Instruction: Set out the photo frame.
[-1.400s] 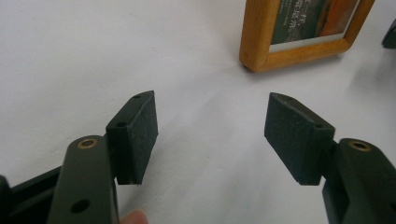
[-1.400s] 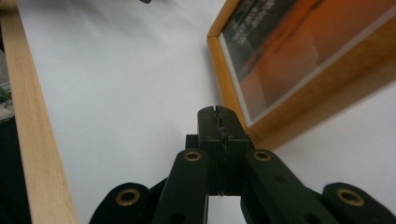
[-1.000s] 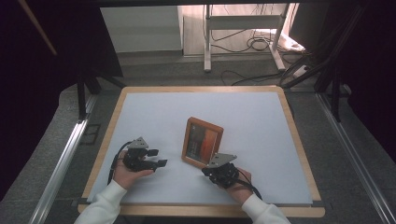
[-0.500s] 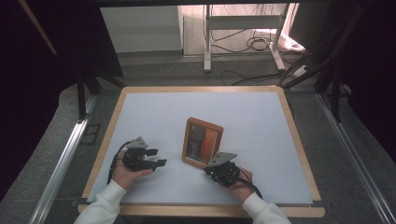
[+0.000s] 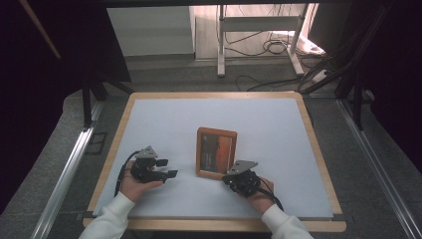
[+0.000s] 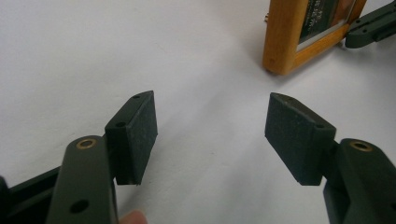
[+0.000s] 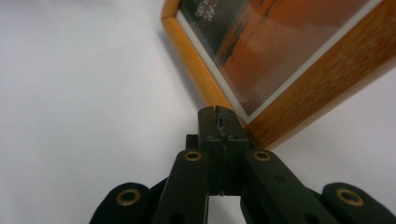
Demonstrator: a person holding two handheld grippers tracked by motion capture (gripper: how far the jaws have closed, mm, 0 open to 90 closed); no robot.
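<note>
A wooden picture frame (image 5: 216, 152) with an orange photo lies flat near the middle of the white table top (image 5: 164, 119). My right gripper (image 5: 230, 177) is at its near right corner. In the right gripper view the right gripper (image 7: 219, 114) is shut with nothing between the jaws, and its tip is at the frame's (image 7: 322, 88) wooden corner. My left gripper (image 5: 166, 168) rests on the table left of the frame, pointing toward it. The left gripper (image 6: 210, 126) is open and holds nothing, and the frame's corner (image 6: 282, 37) and the right gripper (image 6: 373, 25) lie beyond it.
The table has a raised wooden rim (image 5: 318, 149). Metal rails (image 5: 64, 169) run along both sides on the floor. A white stand (image 5: 259, 30) and cables (image 5: 271, 47) are behind the far edge.
My right hand has shifted only slightly at the frame's near corner. The left hand and the frame have stayed where they were.
</note>
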